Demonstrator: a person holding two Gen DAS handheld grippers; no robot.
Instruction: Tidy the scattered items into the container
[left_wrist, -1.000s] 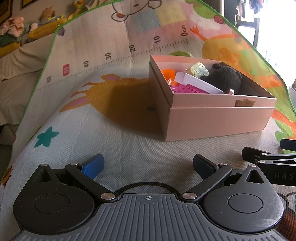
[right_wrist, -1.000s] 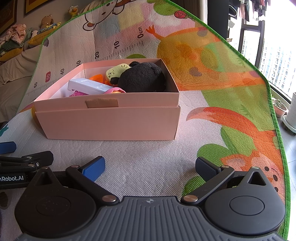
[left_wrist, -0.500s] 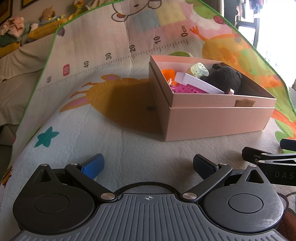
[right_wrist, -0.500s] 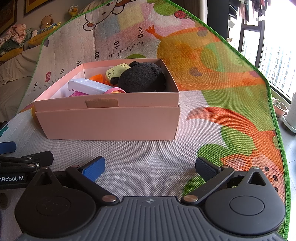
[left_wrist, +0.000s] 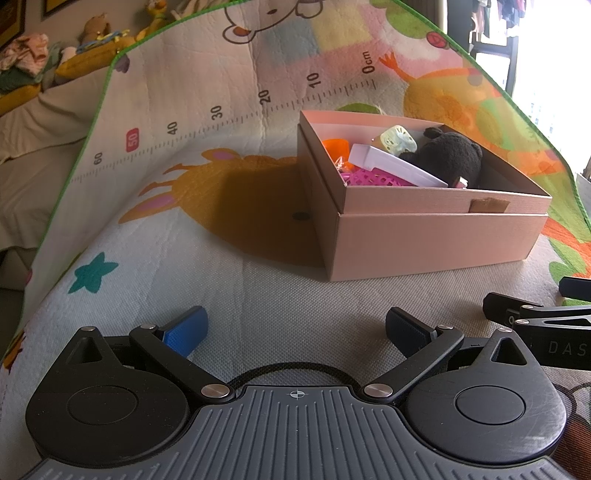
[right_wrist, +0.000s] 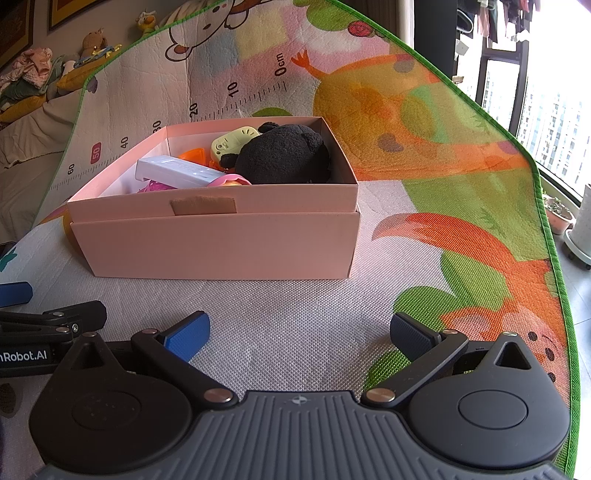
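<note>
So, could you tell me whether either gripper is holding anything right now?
Nothing is held: the left gripper and right gripper are both open and empty.

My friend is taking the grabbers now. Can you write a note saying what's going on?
Left gripper: open, empty, low over the play mat.
Right gripper: open, empty, beside the left one.
Pink box: on the mat ahead of both, holding the black plush, white case, green toy, orange piece and pink toys.
Done: no loose toys show on the mat in either view.
Left: probably nothing; check outside the views.
</note>
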